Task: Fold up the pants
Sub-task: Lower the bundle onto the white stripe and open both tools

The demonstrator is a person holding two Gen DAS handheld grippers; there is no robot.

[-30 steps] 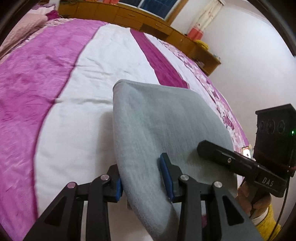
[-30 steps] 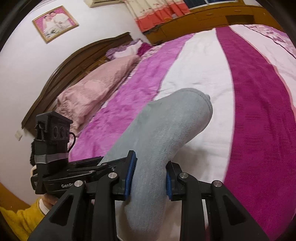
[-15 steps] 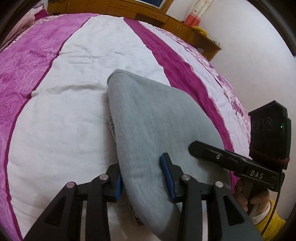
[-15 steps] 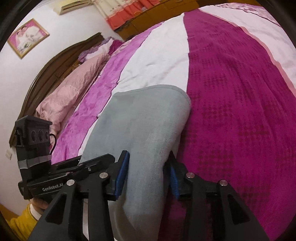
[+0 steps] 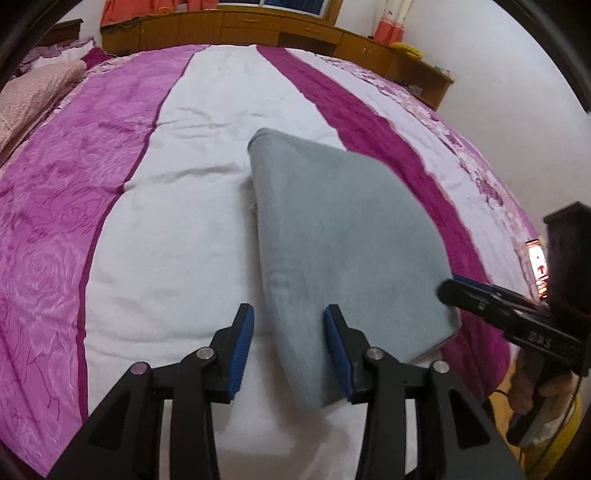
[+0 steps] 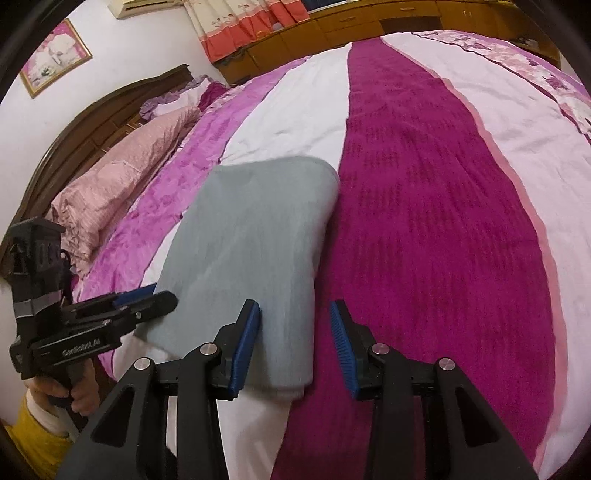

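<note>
The grey pants (image 5: 332, 229) lie folded into a flat rectangle on the bed, also seen in the right wrist view (image 6: 251, 243). My left gripper (image 5: 290, 350) is open, its jaws wide around the near left corner of the pants, not pinching. My right gripper (image 6: 295, 343) is open around the near right edge of the pants. The right gripper shows in the left wrist view (image 5: 498, 302) at the pants' right corner. The left gripper shows in the right wrist view (image 6: 144, 299) at the left corner.
The bed cover has pink (image 5: 55, 229), white (image 5: 177, 206) and magenta (image 6: 424, 229) stripes. A pink pillow (image 6: 110, 192) and dark headboard (image 6: 110, 107) stand at the head. Wooden cabinets (image 5: 258, 29) line the far wall.
Both grippers have opened and let go of the pants, which dropped flat onto the bed. Both views pulled back slightly.
</note>
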